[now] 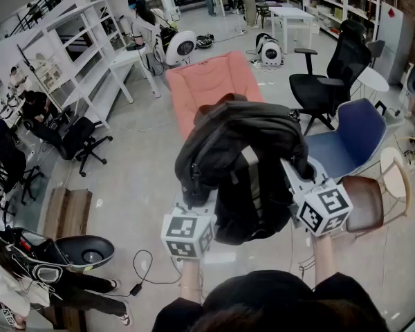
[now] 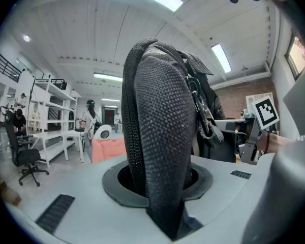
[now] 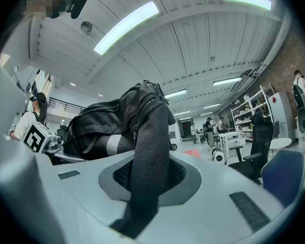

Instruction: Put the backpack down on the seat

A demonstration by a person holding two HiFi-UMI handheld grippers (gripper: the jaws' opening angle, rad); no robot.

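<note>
A black backpack [image 1: 245,164] hangs in the air in front of me, held from below by both grippers. My left gripper [image 1: 192,200] is shut on a thick mesh shoulder strap [image 2: 160,136] that stands up between its jaws. My right gripper [image 1: 295,178] is shut on another mesh strap [image 3: 150,151], with the bag's body [image 3: 101,123] lying to its left. In the head view the bag hides both sets of fingertips. A salmon padded seat [image 1: 207,81] lies on the floor just beyond the bag. A blue shell chair [image 1: 353,133] stands to the right.
A brown chair [image 1: 366,203] is by my right hand and a black office chair [image 1: 328,81] stands behind the blue one. White shelving [image 1: 90,54] lines the left, with a black office chair [image 1: 79,140] nearby. A cable [image 1: 142,272] lies on the floor at lower left.
</note>
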